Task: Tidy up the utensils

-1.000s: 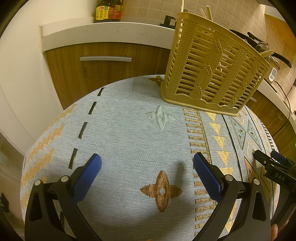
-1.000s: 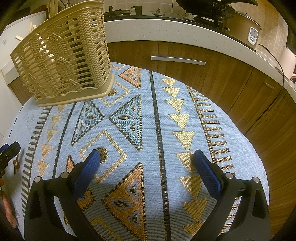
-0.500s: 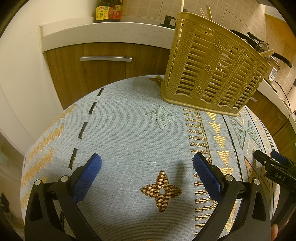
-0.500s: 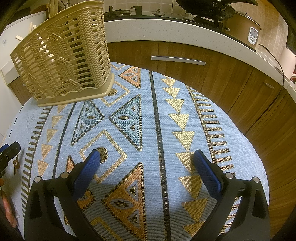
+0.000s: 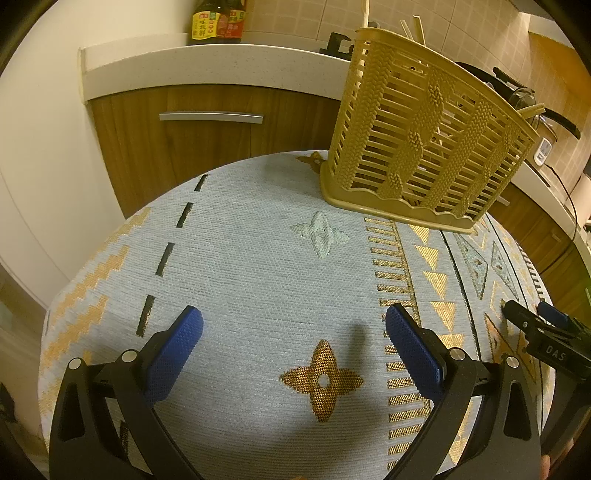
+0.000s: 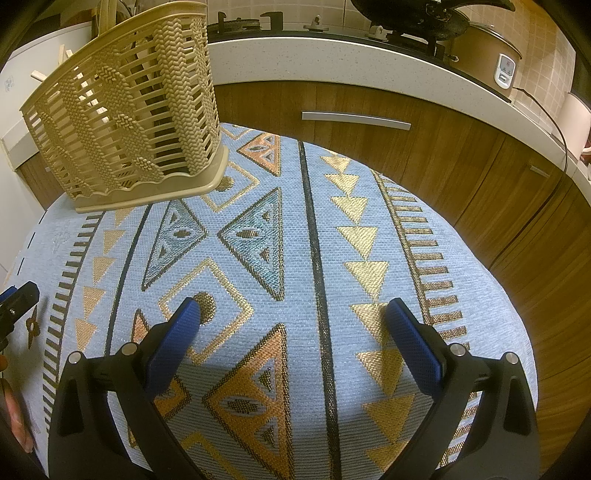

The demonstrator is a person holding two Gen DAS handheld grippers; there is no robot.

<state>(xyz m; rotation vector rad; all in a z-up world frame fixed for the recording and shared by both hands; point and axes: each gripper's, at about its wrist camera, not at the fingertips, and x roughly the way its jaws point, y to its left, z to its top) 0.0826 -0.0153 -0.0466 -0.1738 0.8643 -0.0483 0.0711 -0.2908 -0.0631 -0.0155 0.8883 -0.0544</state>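
A: Rack point(image 5: 424, 144) status — tan slatted plastic, upright on its tray base at the far side of the cloth point(image 5: 258, 280). Chopsticks point(image 5: 410, 27) stick up above its rim; one more tip pokes out at its right end. How many are inside, cannot tell through the slats.

B: Confirmed from the right wrist view. Rack point(image 6: 125, 118) sits far left there, base flat on the cloth point(image 6: 369, 236), two pale stick ends showing off its left corner.

A: Left gripper point(image 5: 293, 330) — jaws wide apart, blue pads point(image 5: 173, 350) facing each other, nothing between them. It hangs over the near part of the cloth, close to a gold four-point motif. Well apart from the rack.

B: Right gripper point(image 6: 293, 319) — same condition: jaws spread, empty, above the triangle-pattern band. Rack is well off to its far left.

A: Each gripper is visible in the other's view: the right one's tip at the right edge of the left view, the left one's tip at the left edge of the right view.

B: Surroundings: counter point(image 6: 369, 70) with wood cabinet fronts behind the table; a pan point(image 6: 424, 16) on the stove and a rice cooker point(image 6: 487, 55) far right.

A: Two sauce bottles point(image 5: 218, 20) on the counter point(image 5: 207, 61), far left of the rack.
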